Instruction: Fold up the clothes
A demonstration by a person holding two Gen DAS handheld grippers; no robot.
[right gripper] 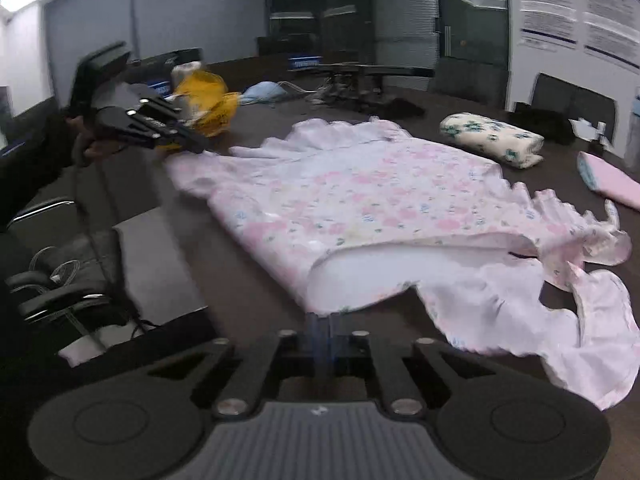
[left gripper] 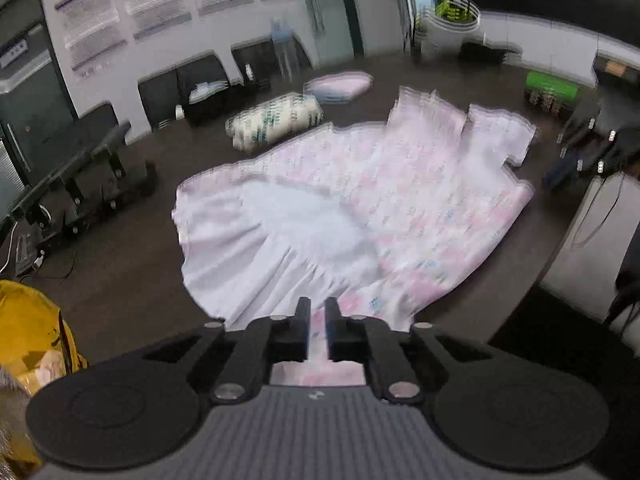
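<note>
A pink floral cotton dress (right gripper: 360, 200) lies spread on the dark brown surface (right gripper: 240, 288), partly folded. The left gripper (left gripper: 318, 312) pinches its hem; the right gripper (right gripper: 322, 322) is clenched on its white inner edge. Uneven pulling could bunch the fabric or slip a corner free

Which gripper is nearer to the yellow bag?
Left. In the right wrist view the left gripper pinches the dress hem right beside the yellow bag. The right gripper grips the dress at its opposite edge, across the garment from the bag.
</note>
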